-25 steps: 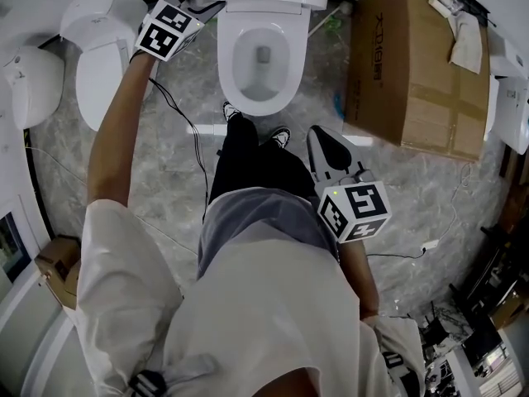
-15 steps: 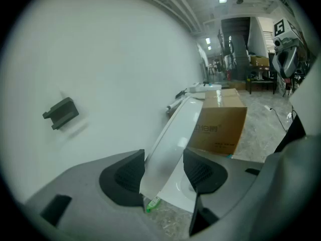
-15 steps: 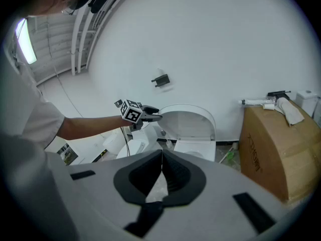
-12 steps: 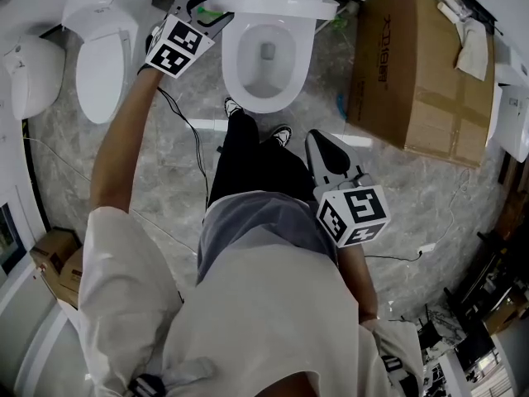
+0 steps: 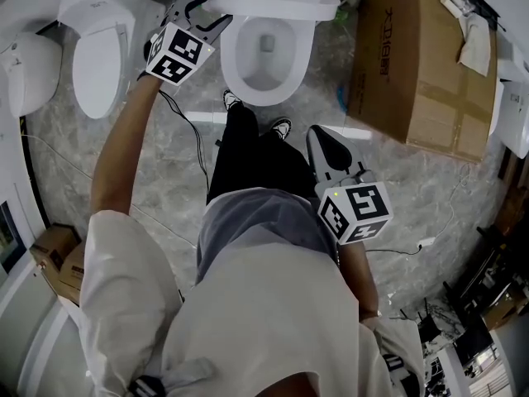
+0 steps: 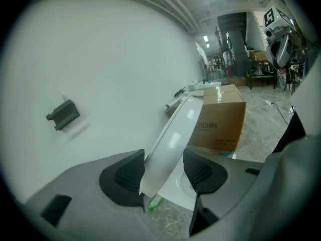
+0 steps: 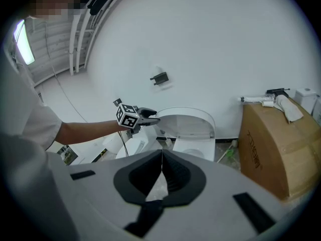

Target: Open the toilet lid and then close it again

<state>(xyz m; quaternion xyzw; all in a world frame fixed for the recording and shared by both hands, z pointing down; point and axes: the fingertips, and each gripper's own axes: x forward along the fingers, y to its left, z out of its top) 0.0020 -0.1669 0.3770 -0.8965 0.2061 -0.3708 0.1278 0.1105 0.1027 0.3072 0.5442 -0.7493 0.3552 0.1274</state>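
The lid [image 5: 277,2] is standing raised at the back of the toilet, above the open bowl [image 5: 264,52] and leaning toward the wall; its broad face is running left to right across the head view, with the hinge line at the rear. The left gripper [image 5: 211,12] is reaching to it at full arm's length and taking it by its left rim; in the left gripper view the jaws are pressing one on each face of the thin white edge, so they are clamping the lid and nothing else. The right gripper [image 5: 320,143] is hanging by the person's right hip, well apart from the toilet, with its jaws closed together and nothing between them. The left arm alone is within reach. Closing looks to be the step in hand: the lid lies ahead of the gripper and above the bowl, so the swing is probably going to run forward and down toward the person, about the rear hinge.

Against the frame a second earlier, the left gripper is sitting a little lower and further right in the head view, and the lid's edge is reaching further out over the bowl; part of that may be the head shifting, as the box [image 5: 413,64] is sitting slightly differently too; the right gripper is staying where it was.
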